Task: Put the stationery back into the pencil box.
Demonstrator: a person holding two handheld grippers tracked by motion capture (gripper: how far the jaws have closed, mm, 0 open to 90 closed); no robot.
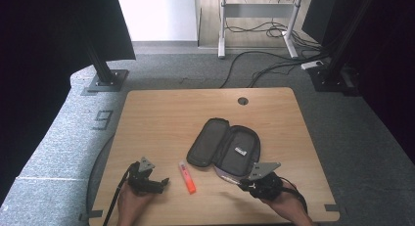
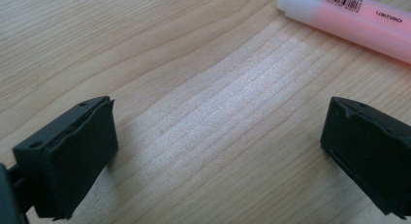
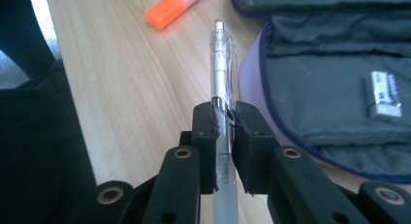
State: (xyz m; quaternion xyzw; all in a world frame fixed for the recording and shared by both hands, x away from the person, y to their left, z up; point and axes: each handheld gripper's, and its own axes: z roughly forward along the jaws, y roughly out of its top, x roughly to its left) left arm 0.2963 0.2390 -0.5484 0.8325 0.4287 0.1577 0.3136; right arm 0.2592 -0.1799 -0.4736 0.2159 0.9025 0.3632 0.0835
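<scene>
Pen (image 3: 223, 69) pinched in right gripper (image 3: 226, 120) jaws beside open pencil case (image 3: 329, 88); keep level going in. Left gripper (image 2: 218, 136) jaws spread.

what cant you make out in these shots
- Pen: its lower end is cut off by the bottom edge of the right gripper view; the right gripper covers its middle.
- Highlighter: cut off by the left gripper view's top and right edges.
- Case label: too small to read in the high view.

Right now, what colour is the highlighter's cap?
Bright orange cap on the highlighter; clearest in the right gripper view.
</scene>
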